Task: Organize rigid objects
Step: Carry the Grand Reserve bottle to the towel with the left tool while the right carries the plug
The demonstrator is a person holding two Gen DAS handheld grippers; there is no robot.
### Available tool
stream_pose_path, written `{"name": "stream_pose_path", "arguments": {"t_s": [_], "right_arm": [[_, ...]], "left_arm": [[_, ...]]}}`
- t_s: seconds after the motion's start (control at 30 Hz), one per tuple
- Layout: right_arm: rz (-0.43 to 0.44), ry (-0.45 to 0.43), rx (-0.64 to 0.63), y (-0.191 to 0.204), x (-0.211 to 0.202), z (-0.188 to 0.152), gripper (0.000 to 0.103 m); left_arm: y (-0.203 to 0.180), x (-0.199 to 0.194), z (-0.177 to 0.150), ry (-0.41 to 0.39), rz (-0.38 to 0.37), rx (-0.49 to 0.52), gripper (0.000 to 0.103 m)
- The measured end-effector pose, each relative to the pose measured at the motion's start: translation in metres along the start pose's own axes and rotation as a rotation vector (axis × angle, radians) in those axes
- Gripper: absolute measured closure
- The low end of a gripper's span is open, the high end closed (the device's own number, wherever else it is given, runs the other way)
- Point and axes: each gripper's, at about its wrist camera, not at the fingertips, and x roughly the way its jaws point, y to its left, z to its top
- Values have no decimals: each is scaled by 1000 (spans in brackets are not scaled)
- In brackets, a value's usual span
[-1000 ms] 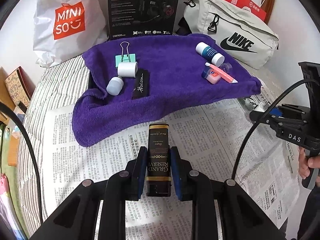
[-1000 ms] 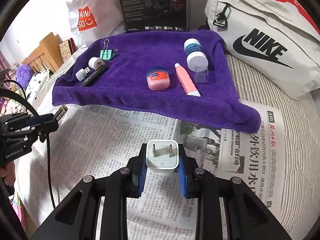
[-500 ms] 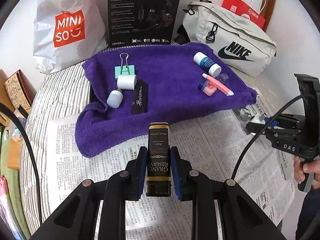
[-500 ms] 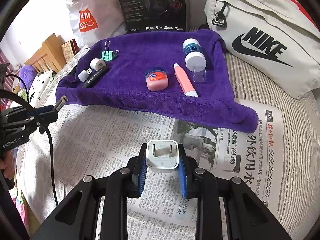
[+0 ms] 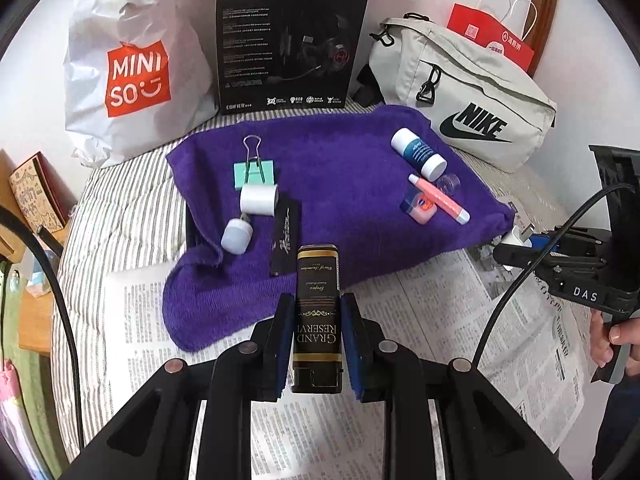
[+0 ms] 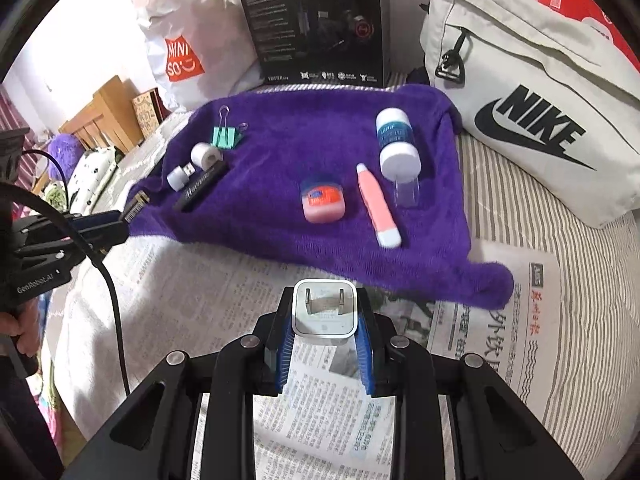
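The left gripper (image 5: pixel 317 338) is closed on a black rectangular tin (image 5: pixel 317 312) with gold lettering, which is held between the blue pads above the newspaper (image 5: pixel 432 320) spread over a striped bed (image 5: pixel 120 216). The right gripper (image 6: pixel 325 332) is clamped on a white plug adapter (image 6: pixel 324 312), whose two metal prongs are turned upward toward the camera.

A purple towel (image 5: pixel 344 184) is laid across the bed beyond the newspaper. On its left part a mint binder clip (image 5: pixel 254 170), a white roll (image 5: pixel 259 199), a small pale USB stick (image 5: pixel 237 235) and a flat black case (image 5: pixel 285 236) are grouped close together. On its right part a white-capped blue bottle (image 6: pixel 396 146), a pink tube (image 6: pixel 378 204), a small pink jar (image 6: pixel 323 201) and a clear cap (image 6: pixel 407 192) are gathered, the bottle touching the clear cap.

Behind the towel a white shopping bag (image 5: pixel 128 64), a black headset box (image 5: pixel 290 42) and a grey Nike bag (image 5: pixel 468 112) are set against the wall.
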Motion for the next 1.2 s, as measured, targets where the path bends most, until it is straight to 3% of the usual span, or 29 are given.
{"name": "stream_pose_path", "arguments": {"t_s": [0.47,0.87,1.2], "right_arm": [[-15,-42,-7,-15,1,47,76],[-17,-16,12,-35,15,47,76],[-10,-10,12,-38,20,44,76]], "left_arm": [[2,33,38,30,-32,13,80],[-8,90,61,97,-56,40,80],[-11,110,55,135,16,75,80]]}}
